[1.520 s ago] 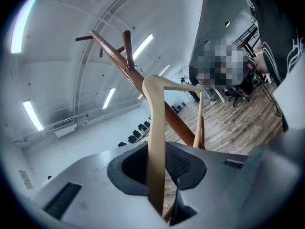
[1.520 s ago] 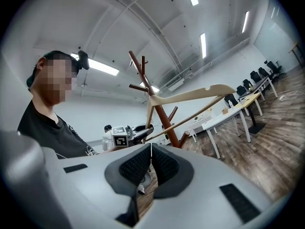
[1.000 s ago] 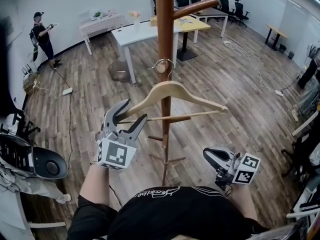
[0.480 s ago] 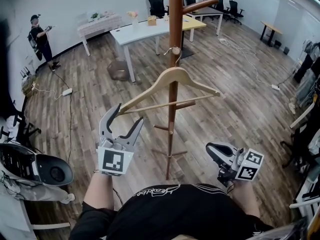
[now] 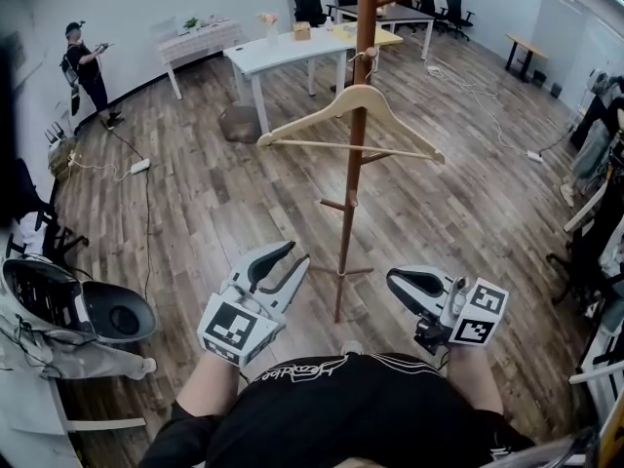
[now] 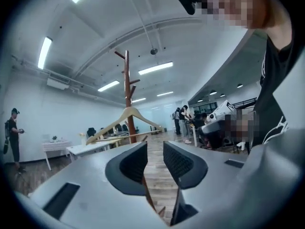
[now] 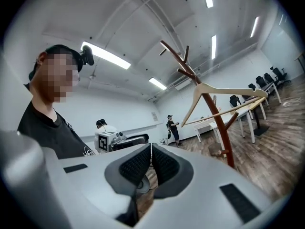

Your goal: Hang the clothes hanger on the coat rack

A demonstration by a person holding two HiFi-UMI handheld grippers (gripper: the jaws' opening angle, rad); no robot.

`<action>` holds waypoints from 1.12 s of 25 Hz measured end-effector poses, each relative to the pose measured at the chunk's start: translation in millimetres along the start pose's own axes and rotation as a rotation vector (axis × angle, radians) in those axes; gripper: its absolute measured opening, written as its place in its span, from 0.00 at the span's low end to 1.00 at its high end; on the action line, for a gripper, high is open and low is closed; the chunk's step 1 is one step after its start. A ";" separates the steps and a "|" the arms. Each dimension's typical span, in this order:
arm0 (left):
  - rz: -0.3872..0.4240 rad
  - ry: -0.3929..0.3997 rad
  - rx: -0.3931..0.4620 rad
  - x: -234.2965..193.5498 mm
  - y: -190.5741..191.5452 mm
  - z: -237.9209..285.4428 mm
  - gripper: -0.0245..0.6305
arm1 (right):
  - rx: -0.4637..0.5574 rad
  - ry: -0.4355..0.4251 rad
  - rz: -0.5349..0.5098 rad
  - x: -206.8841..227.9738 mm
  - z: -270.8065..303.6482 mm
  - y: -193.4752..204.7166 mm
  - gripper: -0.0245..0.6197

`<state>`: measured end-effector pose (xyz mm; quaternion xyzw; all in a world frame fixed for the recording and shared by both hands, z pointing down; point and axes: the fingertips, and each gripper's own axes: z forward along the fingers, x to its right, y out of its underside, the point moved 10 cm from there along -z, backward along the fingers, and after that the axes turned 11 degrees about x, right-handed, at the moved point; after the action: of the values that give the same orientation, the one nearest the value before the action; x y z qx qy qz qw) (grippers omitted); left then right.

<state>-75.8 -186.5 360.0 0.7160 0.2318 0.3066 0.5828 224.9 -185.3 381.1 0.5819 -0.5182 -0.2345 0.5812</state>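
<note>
Left tongs [image 5: 297, 254] are closing, a narrow gap is still showing, and nothing is sitting between them. Right tongs [image 5: 395, 281] are sitting pressed together, gripping nothing. Both are hovering low by the person's chest, well apart from the coat rack [image 5: 348, 222], which is standing on the wood floor. Hanger [image 5: 312, 115] is hanging by its hook from a peg high on the pole, touching neither tongs.

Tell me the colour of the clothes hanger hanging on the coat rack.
Light natural wood: the clothes hanger is paler than the reddish-brown coat rack. Best seen in the head view.
</note>
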 end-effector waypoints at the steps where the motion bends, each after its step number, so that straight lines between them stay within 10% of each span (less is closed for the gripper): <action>1: -0.027 0.029 -0.009 7.9 0.5 -7.2 0.18 | 0.003 -0.002 -0.005 -12.2 0.3 3.4 0.10; 12: -0.330 0.204 0.033 77.9 0.9 -70.4 0.05 | 0.023 0.050 0.014 -108.3 -18.5 44.5 0.10; 28: -0.431 0.214 0.072 86.6 3.5 -105.9 0.05 | 0.035 0.124 0.009 -143.6 -26.9 62.7 0.10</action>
<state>-90.0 -54.2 392.0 0.6337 0.4505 0.2407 0.5810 177.1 -34.6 397.2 0.6031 -0.4879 -0.1862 0.6029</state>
